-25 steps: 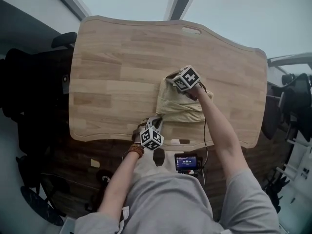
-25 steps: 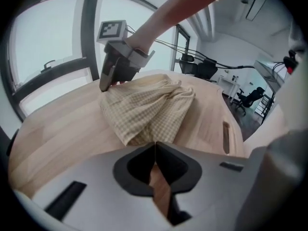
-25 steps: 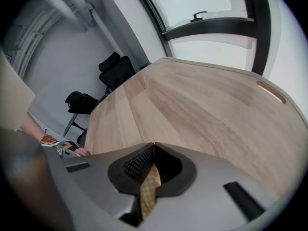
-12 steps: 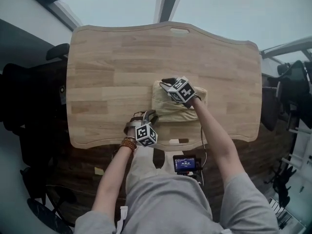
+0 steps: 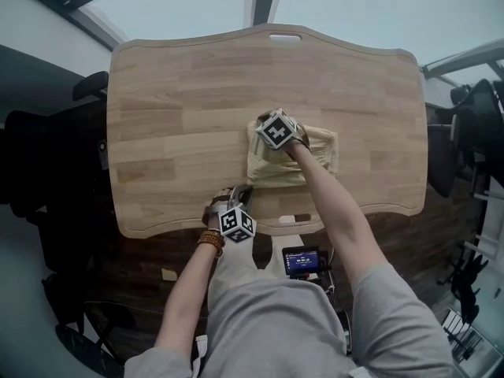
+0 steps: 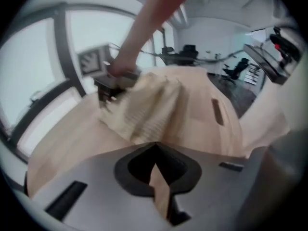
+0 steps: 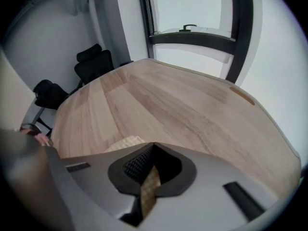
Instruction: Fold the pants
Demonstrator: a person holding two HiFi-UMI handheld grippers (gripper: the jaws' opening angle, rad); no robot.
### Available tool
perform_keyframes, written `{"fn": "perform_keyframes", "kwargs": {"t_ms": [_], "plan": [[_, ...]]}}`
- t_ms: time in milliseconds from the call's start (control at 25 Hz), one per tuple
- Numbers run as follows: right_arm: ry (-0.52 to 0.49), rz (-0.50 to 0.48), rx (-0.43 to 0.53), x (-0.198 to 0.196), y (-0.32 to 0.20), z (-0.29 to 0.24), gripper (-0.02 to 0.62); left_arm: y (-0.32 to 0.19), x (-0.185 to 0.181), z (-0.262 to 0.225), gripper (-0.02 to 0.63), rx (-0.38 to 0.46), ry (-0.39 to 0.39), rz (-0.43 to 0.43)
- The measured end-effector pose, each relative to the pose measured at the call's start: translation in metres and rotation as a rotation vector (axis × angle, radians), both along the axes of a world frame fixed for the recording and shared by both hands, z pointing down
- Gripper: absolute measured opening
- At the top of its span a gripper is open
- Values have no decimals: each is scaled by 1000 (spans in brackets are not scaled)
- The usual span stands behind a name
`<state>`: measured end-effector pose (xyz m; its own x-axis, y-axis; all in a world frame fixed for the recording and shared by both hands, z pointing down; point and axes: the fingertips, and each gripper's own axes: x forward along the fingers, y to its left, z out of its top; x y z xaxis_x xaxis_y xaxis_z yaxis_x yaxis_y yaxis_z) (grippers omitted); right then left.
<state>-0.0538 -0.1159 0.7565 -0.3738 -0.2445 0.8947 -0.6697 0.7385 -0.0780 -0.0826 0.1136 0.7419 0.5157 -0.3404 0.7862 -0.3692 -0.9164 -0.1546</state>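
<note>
The beige pants (image 5: 303, 164) lie as a folded bundle on the wooden table (image 5: 173, 109), a little right of its middle. My right gripper (image 5: 266, 131) sits on the bundle's far left corner. It is shut, with a strip of woven fabric pinched between its jaws (image 7: 150, 177), and a bit of the pants (image 7: 124, 143) shows just ahead of it. My left gripper (image 5: 241, 190) is at the near left corner of the bundle by the table's front edge. It is shut, with a beige strip between its jaws (image 6: 159, 186). From there the pants (image 6: 154, 114) rise ahead, with the right gripper (image 6: 105, 97) on their far side.
Black office chairs stand left of the table (image 5: 94, 85) and to its right (image 5: 472, 116). A small black device with a lit screen (image 5: 301, 260) hangs below the front edge. The table has a slot (image 5: 285, 38) at its far edge and broad bare wood on the left.
The right gripper has shifted left along the pants to their far left corner. The left gripper stays by the front edge, at the bundle's near corner.
</note>
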Motion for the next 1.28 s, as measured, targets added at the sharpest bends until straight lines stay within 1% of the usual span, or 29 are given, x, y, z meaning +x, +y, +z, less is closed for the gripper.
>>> {"fn": "perform_keyframes", "kwargs": {"t_ms": [80, 120, 160, 200, 240, 280, 320, 360, 400, 440, 480, 560, 600, 640, 680, 720, 760, 840, 920, 960, 1040, 1120, 1200, 1240, 1280], "plan": [[-3, 4, 26, 1, 0, -2, 3, 18, -5, 13, 2, -23, -41, 37], [-19, -14, 44, -1, 1, -7, 6, 19, -10, 12, 2, -23, -36, 16], [-45, -34, 75, -1, -1, -18, 14, 13, -16, 3, 2, -25, -6, -42], [-80, -39, 123, 2, -4, -34, 62, 2, -20, -10, 2, -30, 42, -115], [-127, -11, 172, 11, -7, -54, 66, -9, -21, -24, 2, -31, 93, -175], [-184, 50, 207, 26, -7, -76, 66, -20, -20, -37, 2, -21, 137, -211], [-245, 134, 224, 45, -2, -94, 66, -30, -16, -47, 0, -2, 170, -225], [-298, 225, 225, 65, 9, -105, 66, -38, -10, -52, 2, 13, 189, -225], [-330, 308, 212, 84, 25, -106, 64, -43, -4, -50, 2, 16, 191, -215], [-336, 369, 195, 102, 45, -99, 58, -45, 3, -41, 2, 0, 175, -199], [-314, 405, 173, 118, 66, -87, 42, -44, 9, -28, 2, -33, 145, -180], [-218, 421, 97, 143, 110, -50, 37, -36, 17, 4, 2, -129, 73, -155], [-170, 413, 51, 152, 127, -32, 37, -34, 18, 13, 2, -164, 53, -158], [-139, 397, 24, 158, 138, -19, 39, -36, 18, 14, 2, -173, 48, -173], [-132, 377, 32, 161, 141, -17, 40, -41, 18, 5, 2, -153, 56, -197], [-147, 361, 74, 163, 136, -28, 40, -49, 17, -11, 2, -110, 77, -230], [-182, 349, 138, 163, 128, -49, 40, -57, 17, -31, 2, -60, 108, -273], [-296, 337, 295, 159, 113, -116, 38, -75, 21, -79, 2, 28, 190, -372], [-427, 340, 462, 152, 107, -197, 32, -96, 31, -138, 2, 129, 307, -461], [-481, 339, 540, 148, 110, -236, 32, -103, 35, -172, 2, 196, 373, -499], [-549, 332, 683, 144, 120, -303, 28, -107, 40, -240, 2, 343, 495, -555], [-581, 336, 788, 149, 138, -350, 16, -96, 47, -300, 2, 470, 601, -574], [-608, 337, 846, 152, 160, -375, 9, -77, 54, -348, 2, 569, 697, -571], [-612, 331, 864, 152, 170, -382, 5, -68, 57, -364, 2, 604, 728, -565], [-611, 327, 875, 150, 180, -385, 3, -60, 59, -372, 1, 628, 742, -557]]}}
